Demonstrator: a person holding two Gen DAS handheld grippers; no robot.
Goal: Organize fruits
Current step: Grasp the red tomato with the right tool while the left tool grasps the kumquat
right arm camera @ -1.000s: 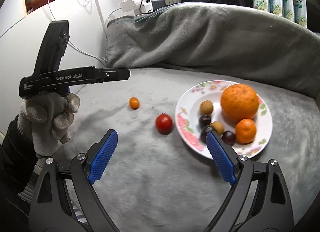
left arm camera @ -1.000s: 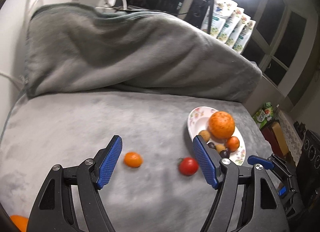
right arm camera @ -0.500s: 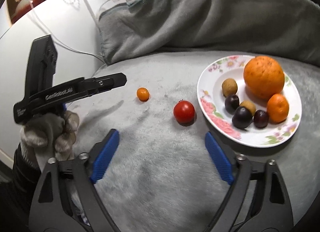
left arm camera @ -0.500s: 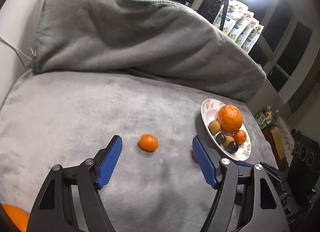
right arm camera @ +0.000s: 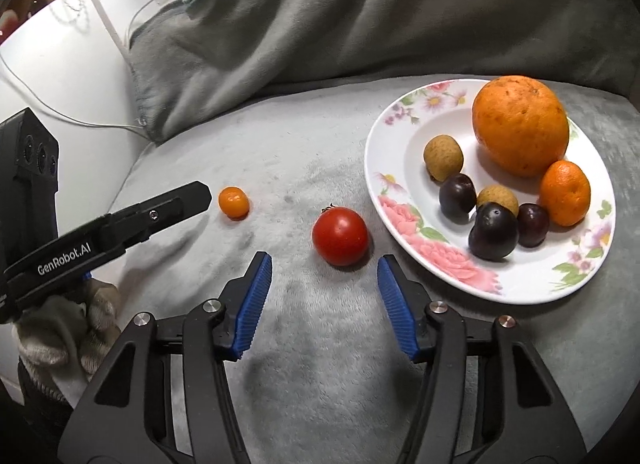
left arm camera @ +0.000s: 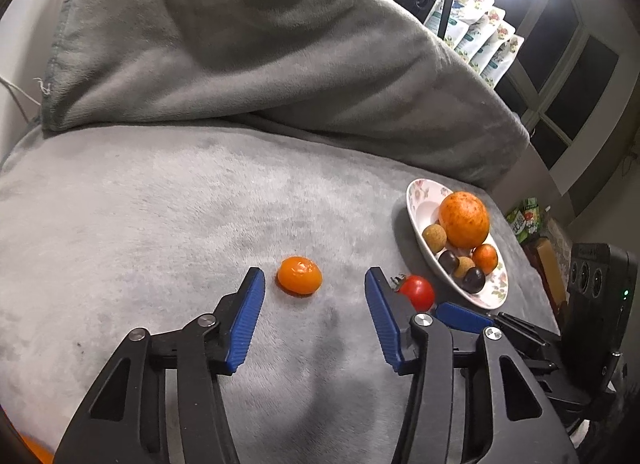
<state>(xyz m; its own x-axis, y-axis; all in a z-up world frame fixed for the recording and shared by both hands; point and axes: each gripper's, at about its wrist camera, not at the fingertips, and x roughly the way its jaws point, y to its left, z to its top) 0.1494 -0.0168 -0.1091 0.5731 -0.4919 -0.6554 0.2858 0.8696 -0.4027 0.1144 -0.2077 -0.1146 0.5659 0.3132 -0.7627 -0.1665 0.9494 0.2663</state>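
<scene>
A small mandarin [left arm camera: 299, 275] lies on the grey blanket just ahead of my open left gripper [left arm camera: 314, 284], between the fingertip lines. It also shows in the right wrist view [right arm camera: 234, 201]. A red tomato [right arm camera: 340, 236] lies just ahead of my open right gripper [right arm camera: 324, 270]; it shows in the left wrist view [left arm camera: 418, 291] too. A floral plate [right arm camera: 404, 236] to the right holds a large orange [right arm camera: 520, 125], a mandarin, brown longans and dark plums. The plate also shows in the left wrist view [left arm camera: 416, 199]. Both grippers are empty.
The grey blanket [left arm camera: 160, 203] covers the surface and rises into a bulky fold [left arm camera: 260, 55] at the back. The left gripper's body [right arm camera: 104, 232] and gloved hand sit at left in the right wrist view. A white wall and cable [right arm camera: 60, 115] lie left.
Both grippers moved forward and down. The left one closed in on the small mandarin, the right one on the tomato. Both stayed open.
</scene>
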